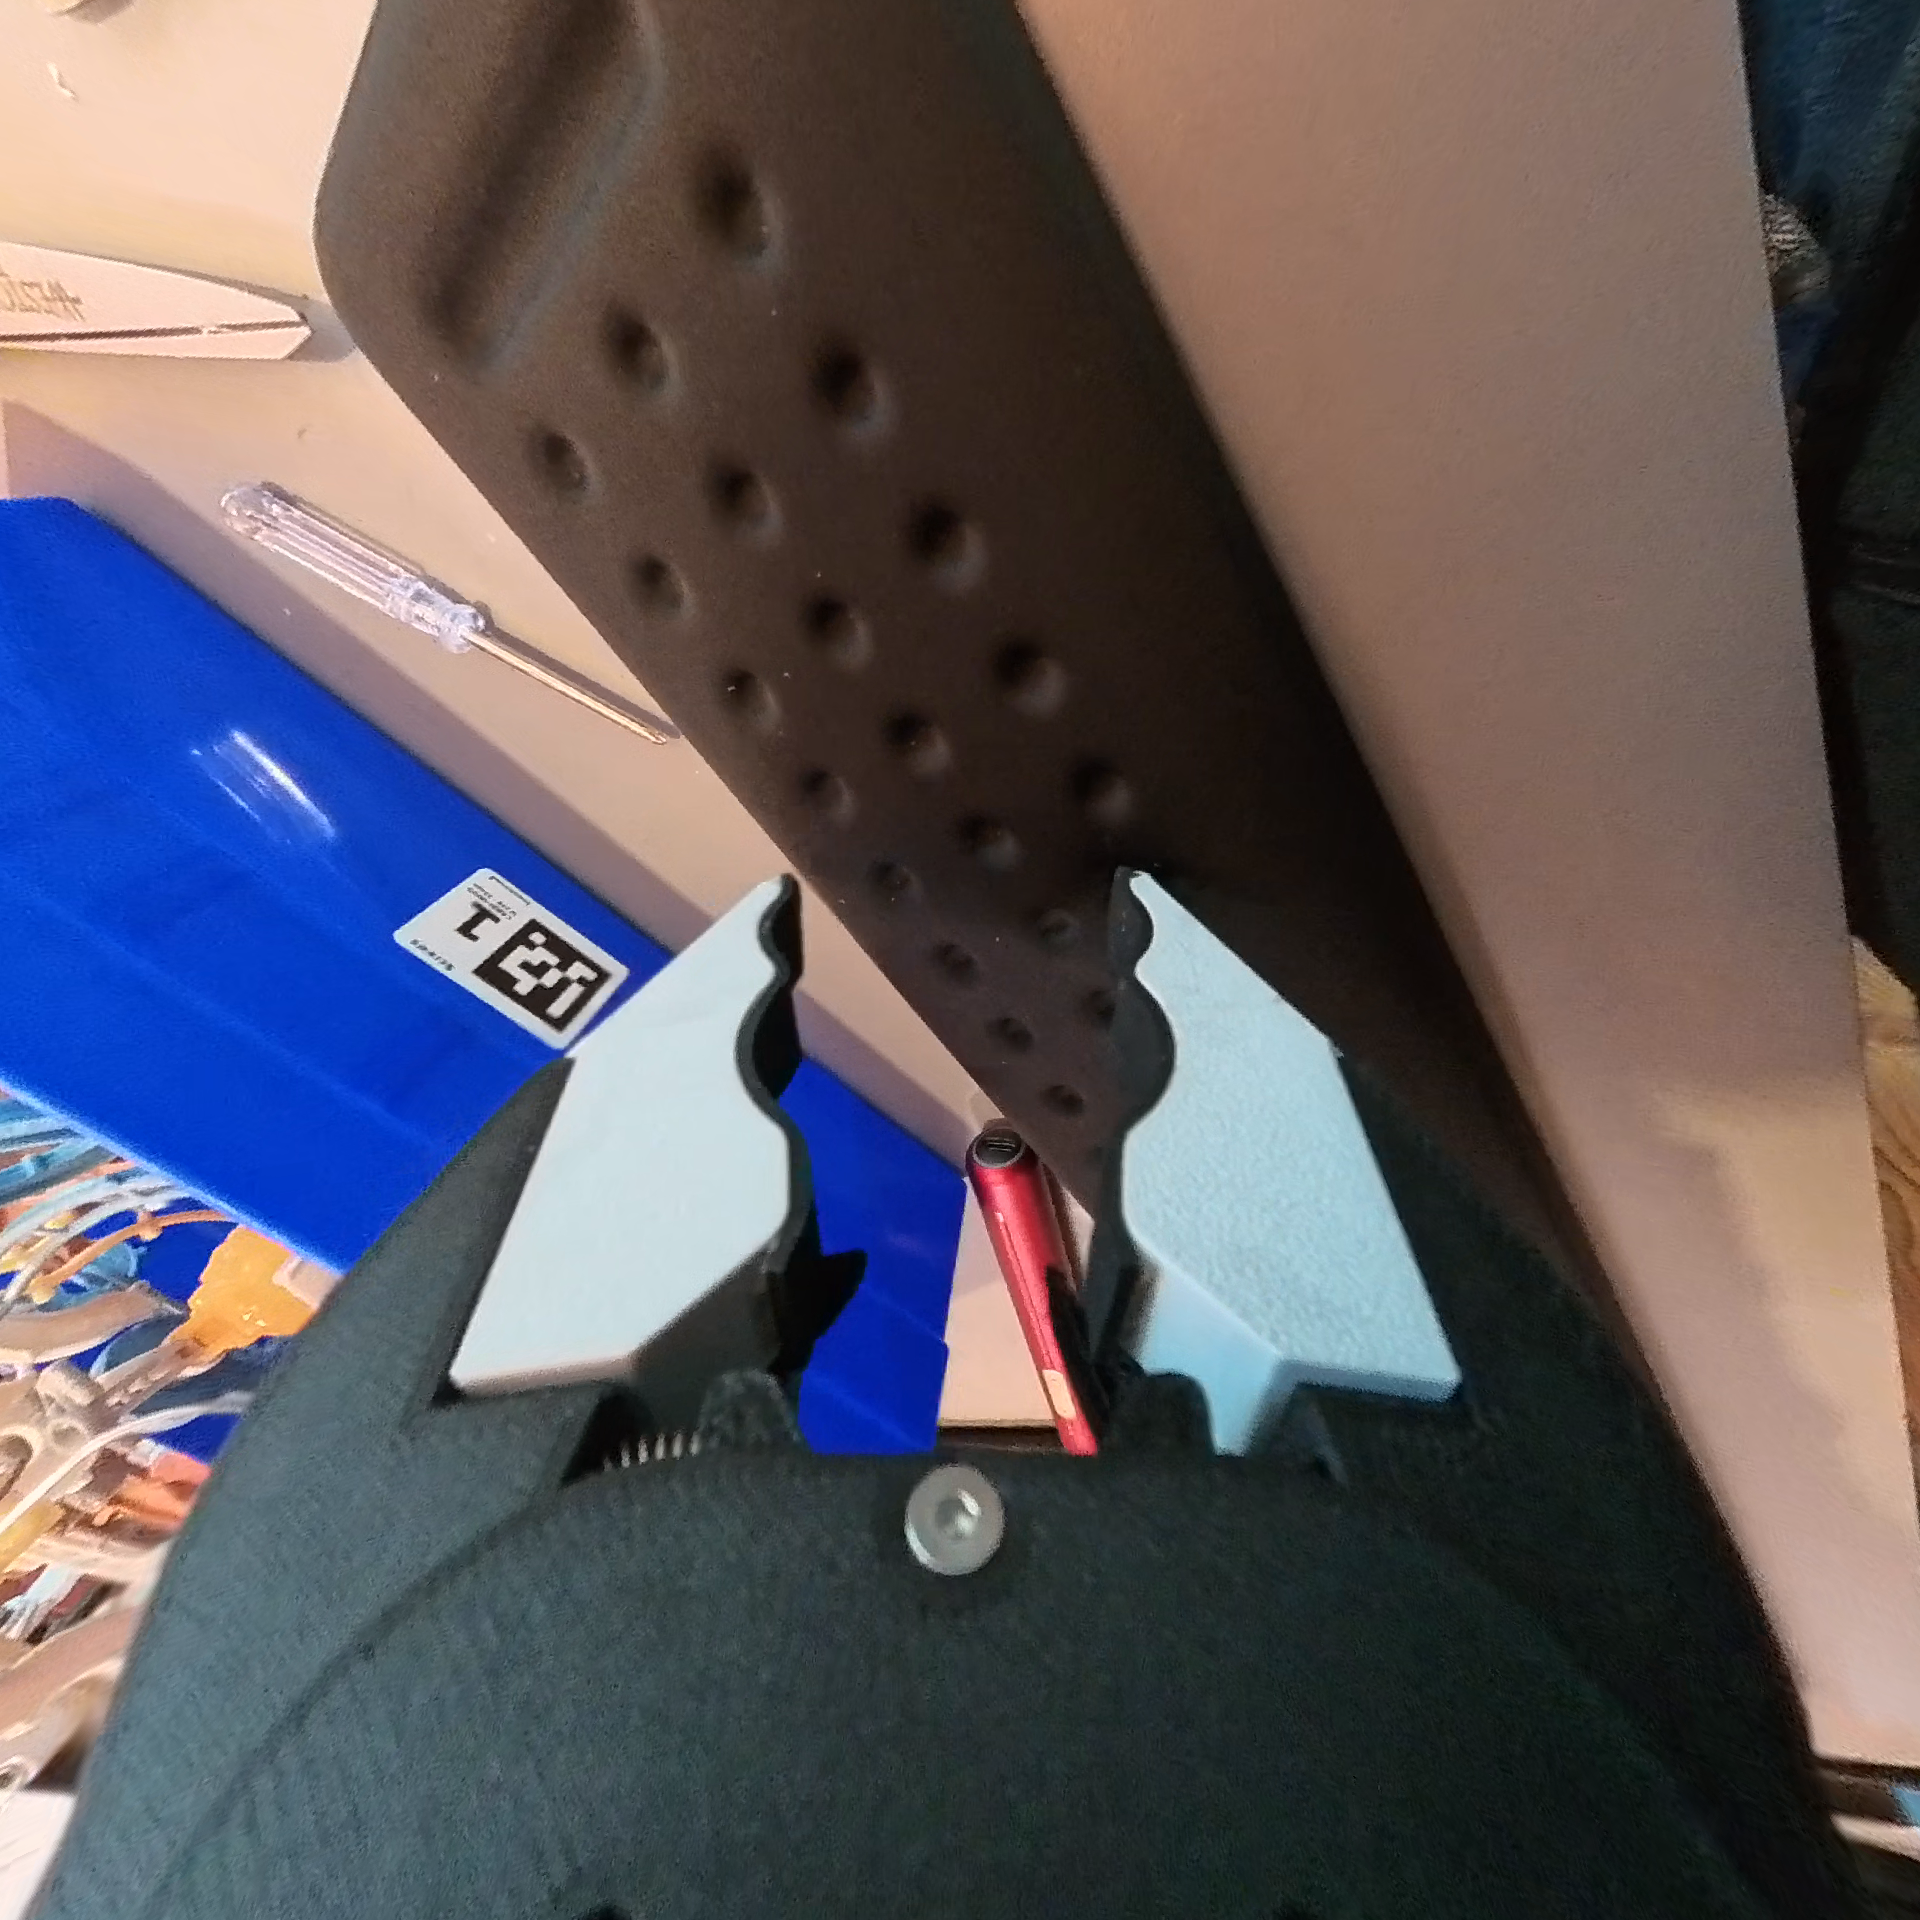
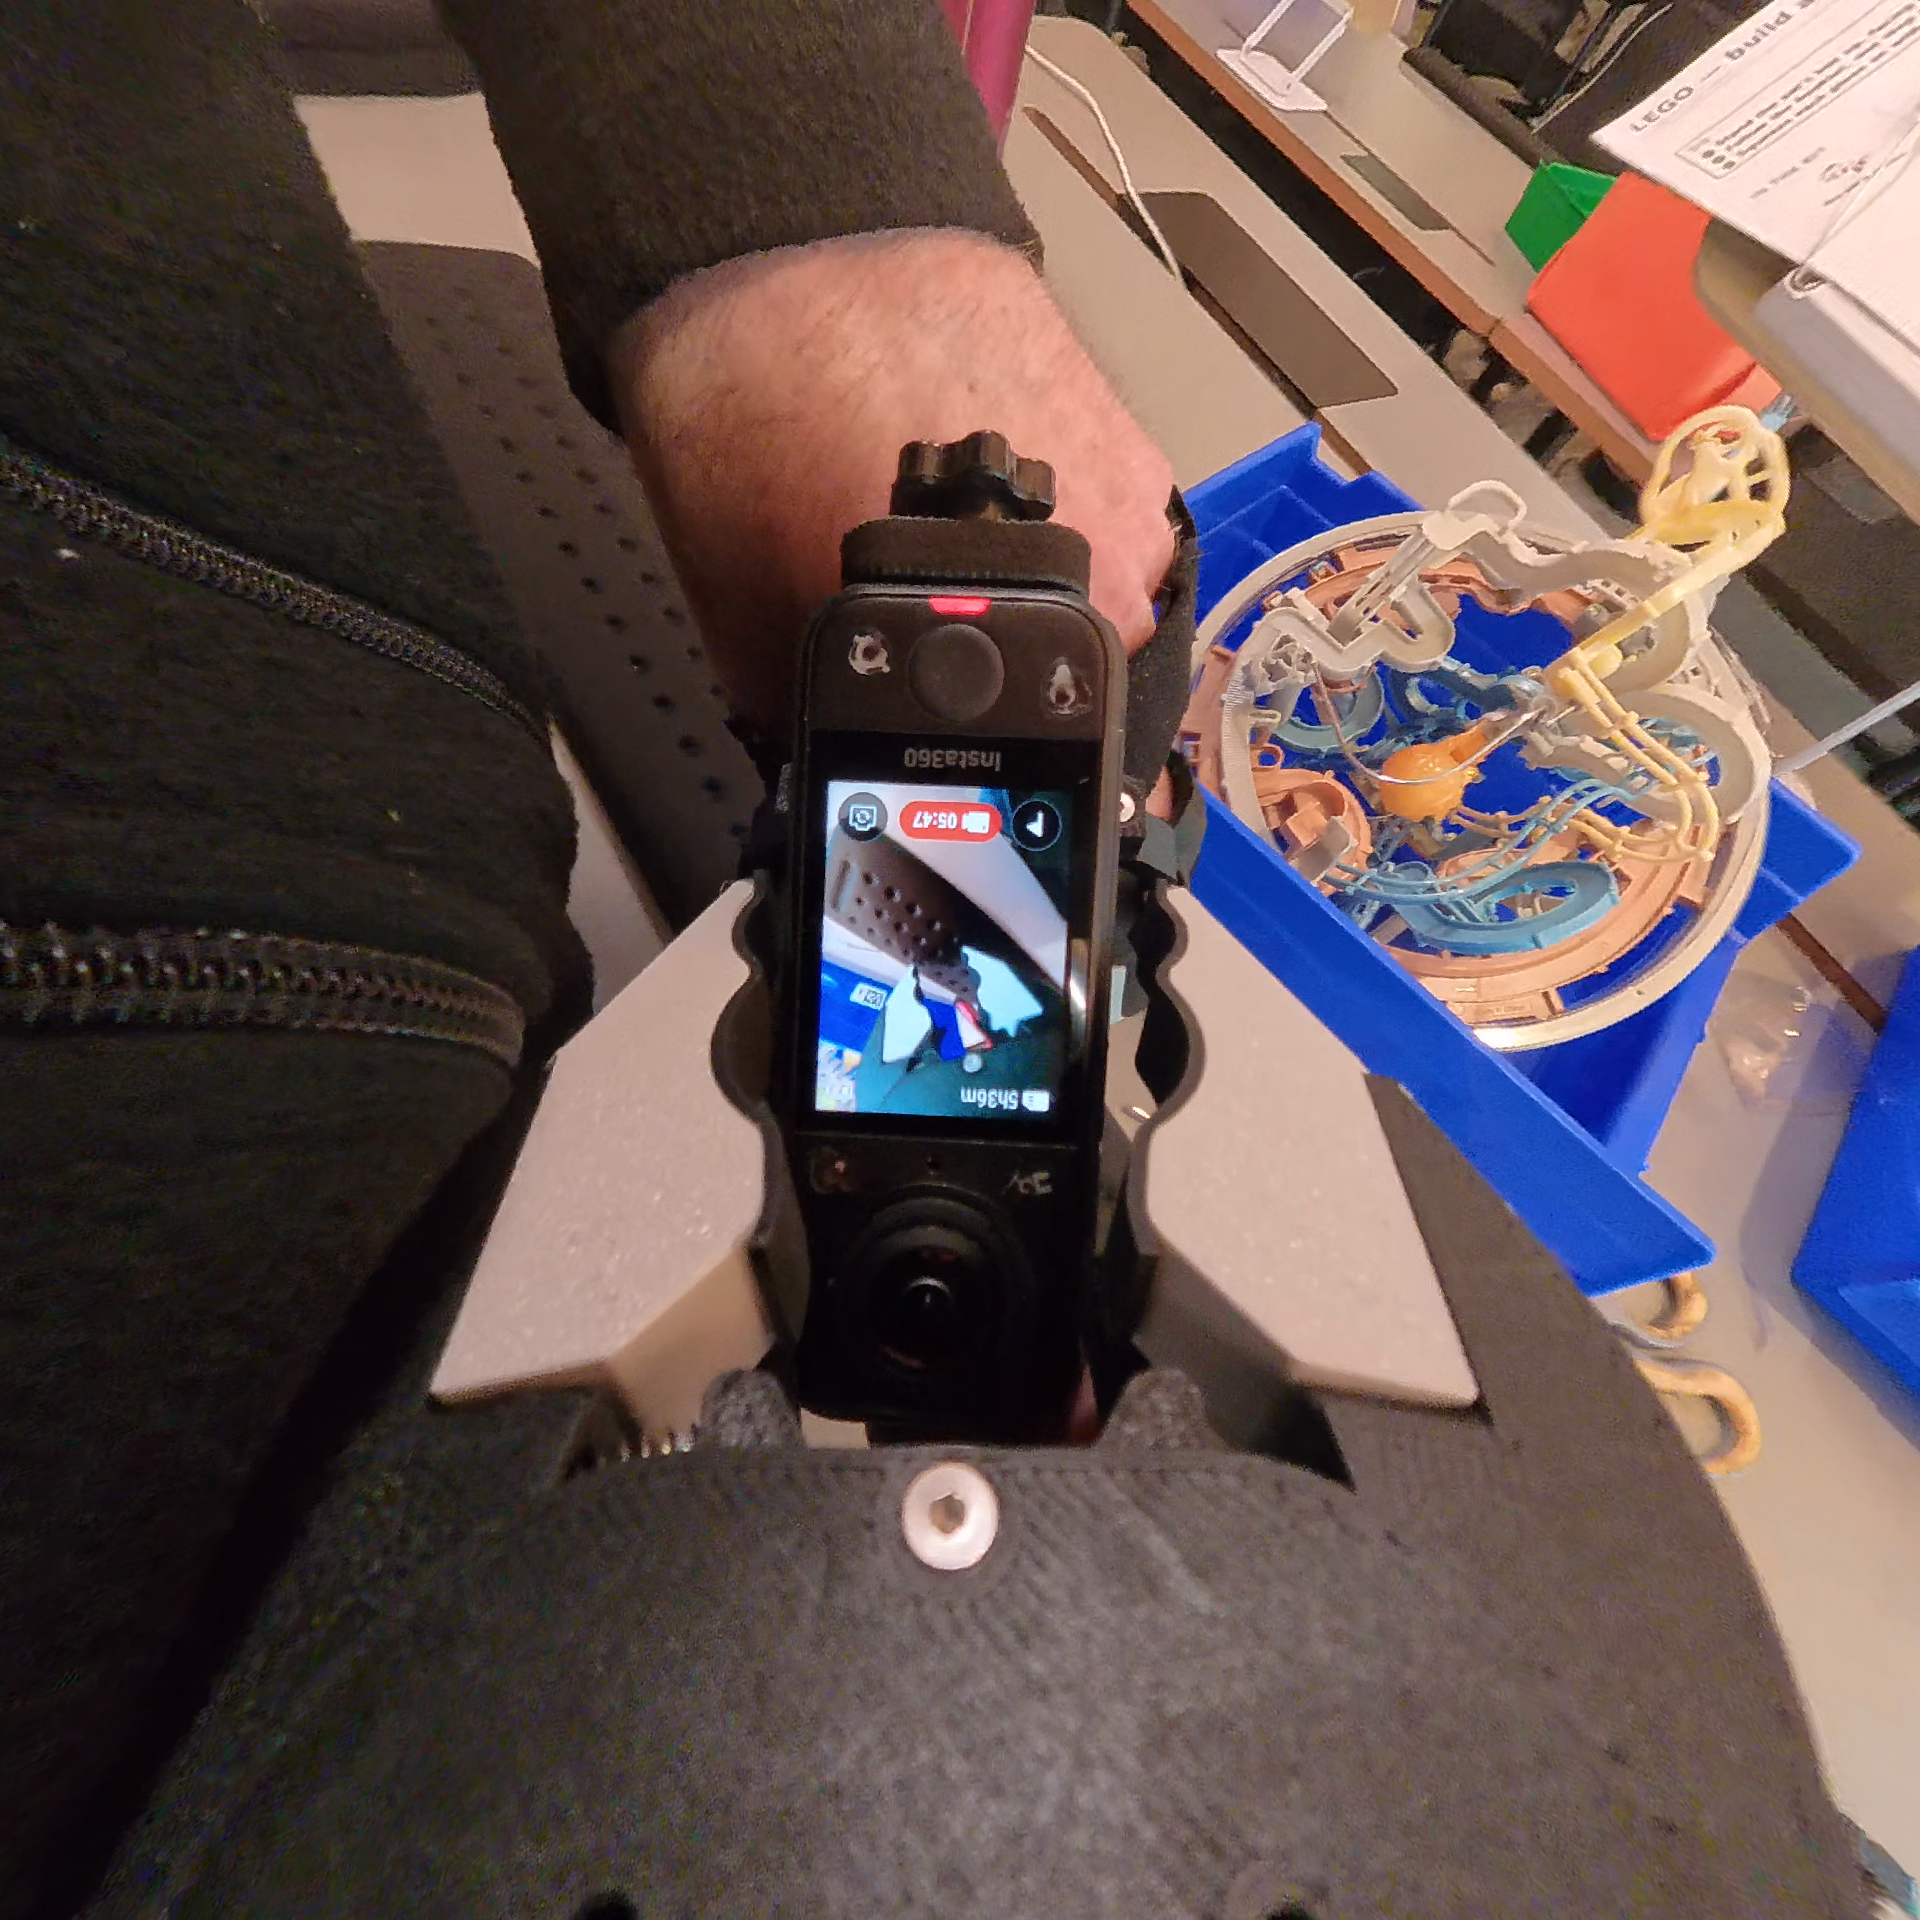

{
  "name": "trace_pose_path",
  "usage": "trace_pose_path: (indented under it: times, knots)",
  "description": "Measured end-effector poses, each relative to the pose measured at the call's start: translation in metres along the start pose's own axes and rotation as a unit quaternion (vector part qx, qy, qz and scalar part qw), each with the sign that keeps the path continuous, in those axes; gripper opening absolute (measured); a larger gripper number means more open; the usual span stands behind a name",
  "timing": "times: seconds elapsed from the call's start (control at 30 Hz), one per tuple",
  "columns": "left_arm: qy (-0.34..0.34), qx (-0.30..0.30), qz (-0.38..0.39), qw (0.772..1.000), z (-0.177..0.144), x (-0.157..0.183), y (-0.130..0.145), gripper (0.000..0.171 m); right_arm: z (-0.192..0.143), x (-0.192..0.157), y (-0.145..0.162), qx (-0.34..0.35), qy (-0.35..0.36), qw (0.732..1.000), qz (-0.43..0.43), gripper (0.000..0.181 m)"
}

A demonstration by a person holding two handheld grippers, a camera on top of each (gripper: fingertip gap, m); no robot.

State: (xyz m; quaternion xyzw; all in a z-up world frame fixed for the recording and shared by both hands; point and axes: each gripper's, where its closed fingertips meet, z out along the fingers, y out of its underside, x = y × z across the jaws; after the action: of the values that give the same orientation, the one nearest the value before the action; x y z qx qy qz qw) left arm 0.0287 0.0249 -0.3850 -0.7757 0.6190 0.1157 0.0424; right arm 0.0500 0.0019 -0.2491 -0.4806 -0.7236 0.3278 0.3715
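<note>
My left gripper (image 1: 956, 883) is open, its light blue fingers (image 1: 644, 1174) apart. Between them I see a black perforated pad (image 1: 831, 520) that runs up and away, and a slim red pen-like thing (image 1: 1023, 1247) close by the right finger; nothing is gripped. My right gripper (image 2: 956, 894) is open, with its grey fingers (image 2: 623, 1195) on either side of a black action camera (image 2: 951, 935) whose screen is lit. I cannot tell if they touch it. A bare hand (image 2: 862, 416) in a dark sleeve is just behind the camera.
A blue bin (image 2: 1455, 1122) to the right holds a round multicoloured maze toy (image 2: 1475, 758); the bin (image 1: 208, 831) with a white sticker (image 1: 514, 956) also shows in the left wrist view. A clear-handled screwdriver (image 1: 416, 592) lies on the beige table (image 1: 1455, 520). A dark jacket (image 2: 208, 727) fills the left.
</note>
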Motion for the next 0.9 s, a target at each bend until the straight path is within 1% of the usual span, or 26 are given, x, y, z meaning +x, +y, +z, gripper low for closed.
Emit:
trace_pose_path:
  times: [0.07, 0.1, 0.13, 0.43, 0.53, 0.67, 0.77, 0.83, 0.9]
  knots:
    - [0.027, -0.003, -0.002, 1.000, 0.000, 0.010, 0.000, 0.038, 0.001, -0.002, 0.001, -0.001, -0.014, 1.000, 0.013, 0.068]
    - [0.031, -0.007, -0.007, 0.999, 0.000, 0.012, 0.001, 0.033, 0.000, -0.003, 0.002, 0.002, -0.020, 1.000, 0.014, 0.068]
    - [0.029, -0.009, -0.009, 0.999, 0.000, 0.013, 0.001, 0.031, 0.000, -0.005, 0.002, 0.004, -0.022, 1.000, 0.014, 0.068]
    - [0.026, -0.015, -0.007, 1.000, -0.002, 0.013, 0.002, 0.030, 0.000, -0.006, 0.002, -0.001, -0.021, 1.000, 0.018, 0.069]
    - [0.028, -0.015, -0.005, 0.999, -0.002, 0.012, 0.003, 0.033, 0.000, -0.004, 0.001, 0.002, -0.022, 1.000, 0.022, 0.069]
    - [0.044, -0.005, -0.011, 0.999, -0.001, 0.012, 0.000, 0.033, 0.001, 0.000, 0.002, 0.001, -0.036, 0.999, 0.035, 0.070]
    - [0.086, -0.012, -0.013, 0.996, 0.000, 0.013, 0.000, 0.033, 0.000, 0.010, 0.005, 0.012, -0.060, 0.996, 0.070, 0.069]
    - [0.129, -0.014, -0.008, 0.991, 0.001, 0.015, 0.000, 0.032, 0.001, 0.020, 0.009, 0.015, -0.081, 0.991, 0.102, 0.069]
    - [0.178, -0.021, -0.025, 0.983, -0.001, 0.016, -0.001, 0.034, 0.001, 0.033, 0.012, 0.027, -0.119, 0.982, 0.142, 0.068]
